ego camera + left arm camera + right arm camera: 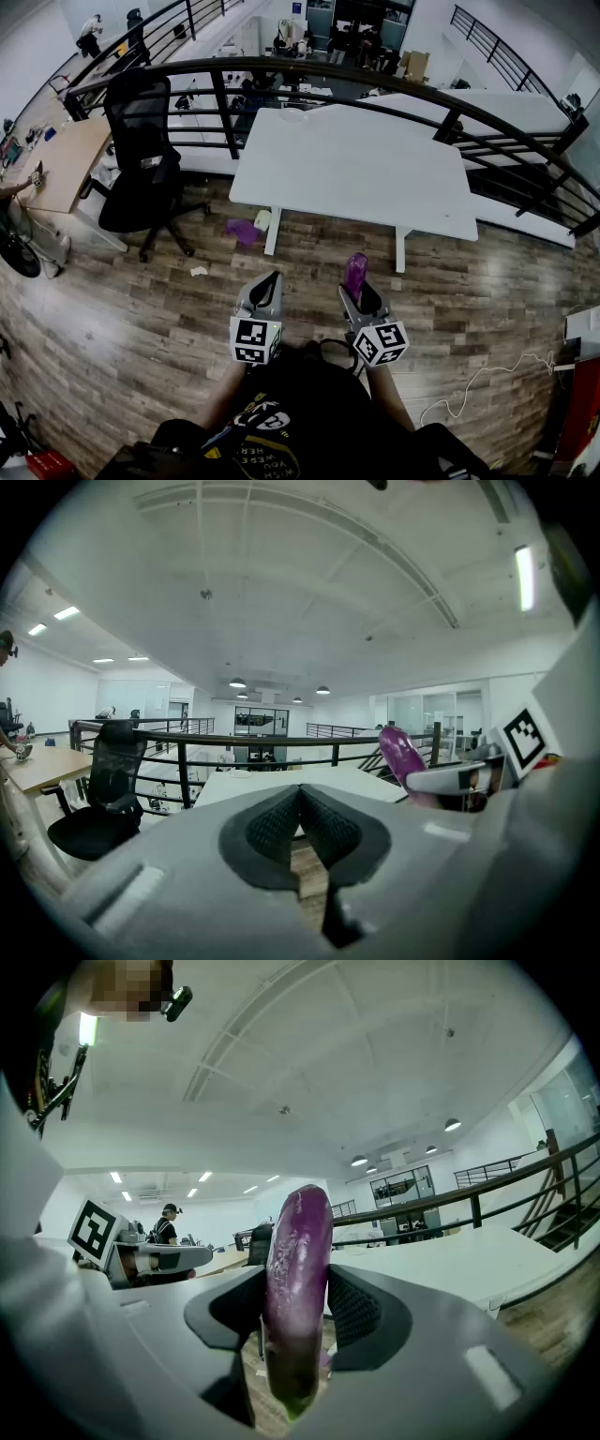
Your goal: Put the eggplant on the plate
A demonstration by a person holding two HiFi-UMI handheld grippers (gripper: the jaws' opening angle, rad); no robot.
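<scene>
A purple eggplant (pixel 298 1269) stands upright between the pads of my right gripper (pixel 295 1288), which is shut on its lower half. In the head view the eggplant (pixel 355 272) sticks up from the right gripper (pixel 361 298) over the wooden floor, in front of the white table (pixel 352 164). My left gripper (pixel 262 298) is level beside it to the left. Its pads (pixel 281 822) meet at the tips with nothing between them. The left gripper view shows the eggplant (pixel 401 752) at its right. A pale round shape (pixel 293 112) lies at the table's far edge; I cannot tell whether it is a plate.
A black office chair (pixel 141 159) stands left of the table, beside a wooden desk (pixel 61 159). A dark curved railing (pixel 375 80) runs behind the table. A purple scrap (pixel 242 230) lies on the floor near the table leg. A white cable (pixel 487 375) trails at the right.
</scene>
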